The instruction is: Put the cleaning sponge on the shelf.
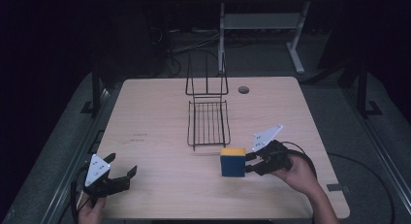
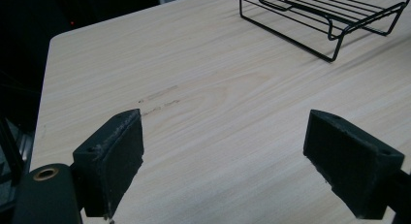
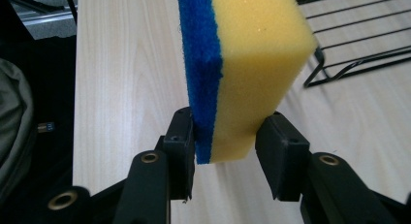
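A yellow sponge with a blue scouring face (image 1: 232,161) (image 3: 247,64) is held on edge just in front of the black wire rack (image 1: 208,121). My right gripper (image 1: 249,164) (image 3: 225,136) is shut on the sponge's near end, one pad on the blue face and the other on the yellow foam. At the table's front left corner my left gripper (image 1: 123,170) (image 2: 225,166) stands open, its pads (image 2: 114,156) wide apart over bare wood with nothing between them.
The wire rack (image 2: 324,20) (image 3: 358,44) has a flat grid tray and an upright back, mid-table toward the far side. A round cable hole (image 1: 244,89) lies near the far edge. A pale table frame (image 1: 261,25) stands on the floor beyond.
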Motion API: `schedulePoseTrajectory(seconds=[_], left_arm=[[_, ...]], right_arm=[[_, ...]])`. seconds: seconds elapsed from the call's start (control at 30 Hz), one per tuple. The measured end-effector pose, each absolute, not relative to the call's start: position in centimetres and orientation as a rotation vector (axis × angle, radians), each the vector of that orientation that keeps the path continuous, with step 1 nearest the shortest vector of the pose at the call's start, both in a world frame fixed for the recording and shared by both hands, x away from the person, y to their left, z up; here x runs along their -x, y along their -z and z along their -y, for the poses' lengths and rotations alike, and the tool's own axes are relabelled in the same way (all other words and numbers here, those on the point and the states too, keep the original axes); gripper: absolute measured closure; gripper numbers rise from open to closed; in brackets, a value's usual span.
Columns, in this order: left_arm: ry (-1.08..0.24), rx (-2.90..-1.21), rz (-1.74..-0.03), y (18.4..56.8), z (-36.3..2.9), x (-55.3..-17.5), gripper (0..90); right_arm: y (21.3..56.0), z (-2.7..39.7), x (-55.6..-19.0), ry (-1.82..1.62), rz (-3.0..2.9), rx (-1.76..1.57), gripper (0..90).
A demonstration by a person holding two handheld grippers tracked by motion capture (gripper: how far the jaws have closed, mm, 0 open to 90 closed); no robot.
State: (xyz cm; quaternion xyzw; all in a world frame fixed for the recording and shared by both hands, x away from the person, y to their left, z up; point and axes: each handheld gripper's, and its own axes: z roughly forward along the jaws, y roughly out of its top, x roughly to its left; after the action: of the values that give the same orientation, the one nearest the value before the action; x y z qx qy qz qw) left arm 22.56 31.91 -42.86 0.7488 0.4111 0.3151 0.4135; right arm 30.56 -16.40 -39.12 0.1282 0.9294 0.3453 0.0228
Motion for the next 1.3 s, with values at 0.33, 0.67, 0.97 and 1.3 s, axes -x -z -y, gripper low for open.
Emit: schedulePoseTrajectory(seconds=[0.33,0.67,0.97,1.3], left_arm=[[-0.792,-1.875,-1.04,42.8,-32.0,-22.5,13.9],[-0.794,-1.873,-1.038,42.7,-32.1,-22.5,13.9],[-0.789,-1.871,-1.039,42.7,-32.0,-22.7,13.9],[-0.792,-1.864,-1.043,42.7,-32.1,-22.7,13.9]], right_arm=[[37.7,15.8,-32.2,-1.079,-2.884,-0.367,59.6],[37.2,15.2,-33.8,-1.077,-2.895,-0.346,59.7],[36.6,14.6,-34.8,-1.074,-2.897,-0.336,59.9],[36.1,13.9,-36.5,-1.096,-2.885,-0.325,60.1]])
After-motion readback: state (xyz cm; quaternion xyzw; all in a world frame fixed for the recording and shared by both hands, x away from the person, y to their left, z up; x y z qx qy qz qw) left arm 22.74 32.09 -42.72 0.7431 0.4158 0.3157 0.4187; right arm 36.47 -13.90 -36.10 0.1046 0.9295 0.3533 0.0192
